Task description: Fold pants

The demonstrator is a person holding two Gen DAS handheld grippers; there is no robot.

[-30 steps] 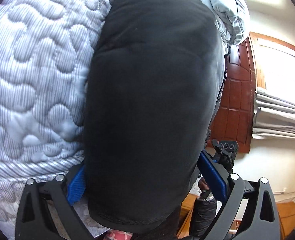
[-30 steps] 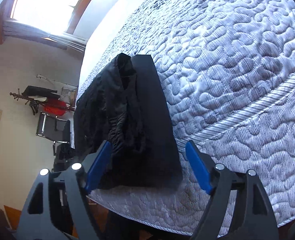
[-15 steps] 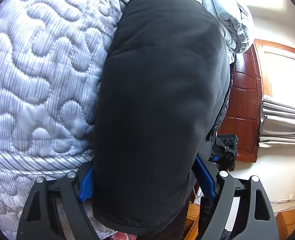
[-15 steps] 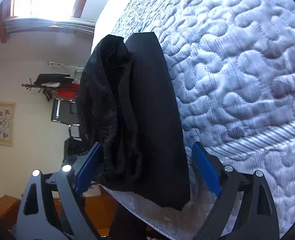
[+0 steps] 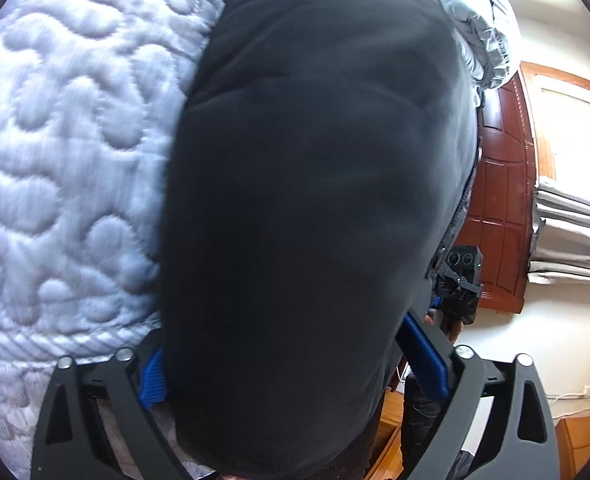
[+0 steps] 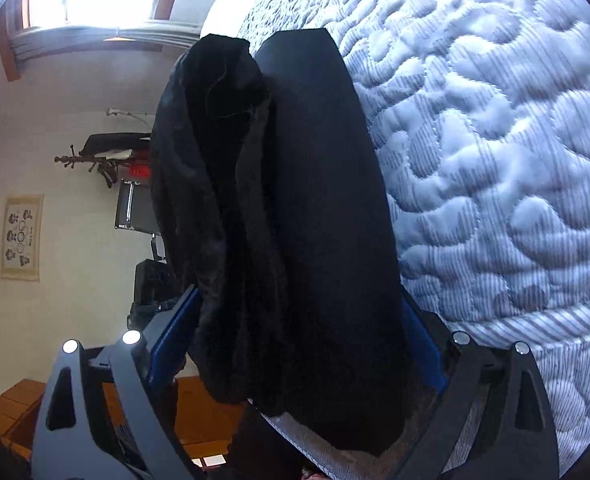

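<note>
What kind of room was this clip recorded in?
Most likely a bedroom in a home. Black pants lie on a quilted mattress, there is a wooden door beside a window with bunched curtains, and a coat rack stands by the wall.

- The pants [image 5: 315, 208] are black, of soft matte cloth, folded into a long thick bundle.
- In the left wrist view the bundle fills the middle of the frame from top to bottom, its top face smooth with a few shallow creases, its near end rounded with a stitched hem at the lower edge.
- In the right wrist view the pants [image 6: 295, 220] run from the upper middle to the bottom centre: a flat, smooth layer on the right, a crumpled, bunched layer on the left.
- They lie at the edge of the quilted bed [image 6: 495, 160], the near end hanging over the edge.
</note>
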